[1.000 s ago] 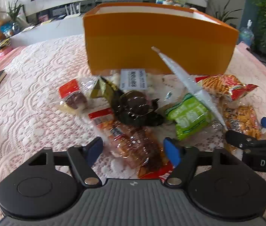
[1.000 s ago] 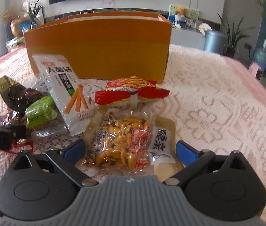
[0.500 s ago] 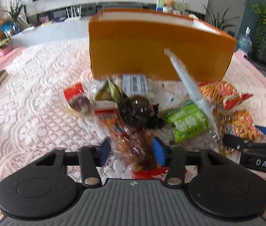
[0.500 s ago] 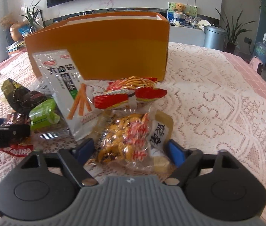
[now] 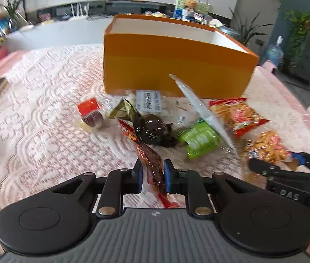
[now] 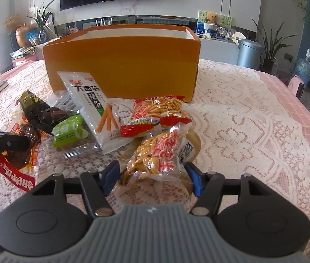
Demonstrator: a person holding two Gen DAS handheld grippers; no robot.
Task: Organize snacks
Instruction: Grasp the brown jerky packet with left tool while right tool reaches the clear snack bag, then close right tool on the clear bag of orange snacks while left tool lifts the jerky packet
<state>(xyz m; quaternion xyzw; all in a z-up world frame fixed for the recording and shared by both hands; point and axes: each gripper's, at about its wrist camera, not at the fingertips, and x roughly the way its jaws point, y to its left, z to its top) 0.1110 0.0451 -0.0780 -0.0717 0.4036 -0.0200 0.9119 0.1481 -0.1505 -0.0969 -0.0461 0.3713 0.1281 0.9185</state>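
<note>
Both tongs are closing on packets: left tongs [image 5: 152, 176] on a red packet [image 5: 149, 160], right tongs [image 6: 152, 176] on a peanut packet [image 6: 155, 155]; the orange box [image 6: 122, 70] lies straight ahead of both.

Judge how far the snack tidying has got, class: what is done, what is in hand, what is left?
Done: nothing shows inside the orange box, though its floor is hidden. In hand: the left claw is closing on a red-brown meat snack packet; the right claw is closing on a clear bag of orange crackers. Left: the white spicy-strip packet, green packet and red noodle-snack bag lie on the lace tablecloth.
</note>
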